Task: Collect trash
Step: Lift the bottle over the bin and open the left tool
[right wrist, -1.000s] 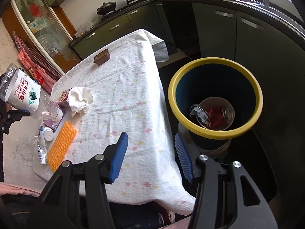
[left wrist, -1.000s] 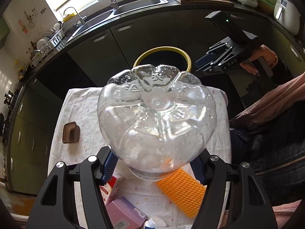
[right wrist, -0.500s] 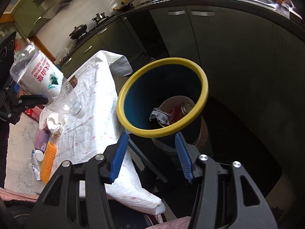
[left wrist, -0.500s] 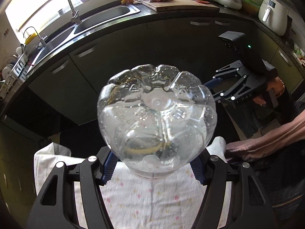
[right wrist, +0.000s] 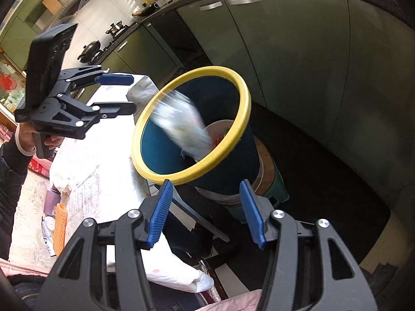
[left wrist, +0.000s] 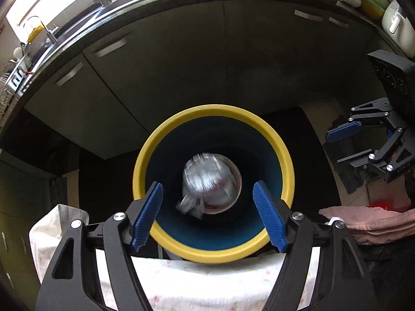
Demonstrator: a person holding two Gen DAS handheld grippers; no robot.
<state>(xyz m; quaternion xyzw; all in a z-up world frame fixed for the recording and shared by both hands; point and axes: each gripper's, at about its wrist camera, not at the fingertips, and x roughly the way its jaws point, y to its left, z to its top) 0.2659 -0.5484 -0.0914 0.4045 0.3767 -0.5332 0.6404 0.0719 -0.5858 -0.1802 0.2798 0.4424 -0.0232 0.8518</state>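
Bottle blurs inside the yellow-rimmed bin; left gripper spread wide above it, right gripper likewise apart, empty.

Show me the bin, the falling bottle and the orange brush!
bin [left wrist: 286, 167], left wrist view, yellow rim.
bottle [right wrist: 181, 127], right wrist view, blurred body inside the bin's mouth.
brush [right wrist: 60, 226], right wrist view, middle of its bristles.

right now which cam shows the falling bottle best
The left wrist view: it looks straight down into the yellow-rimmed bin, with the blurred bottle centred inside, between the open jaws. The right wrist view sees the bottle from the side, as a streak crossing the bin's mouth.
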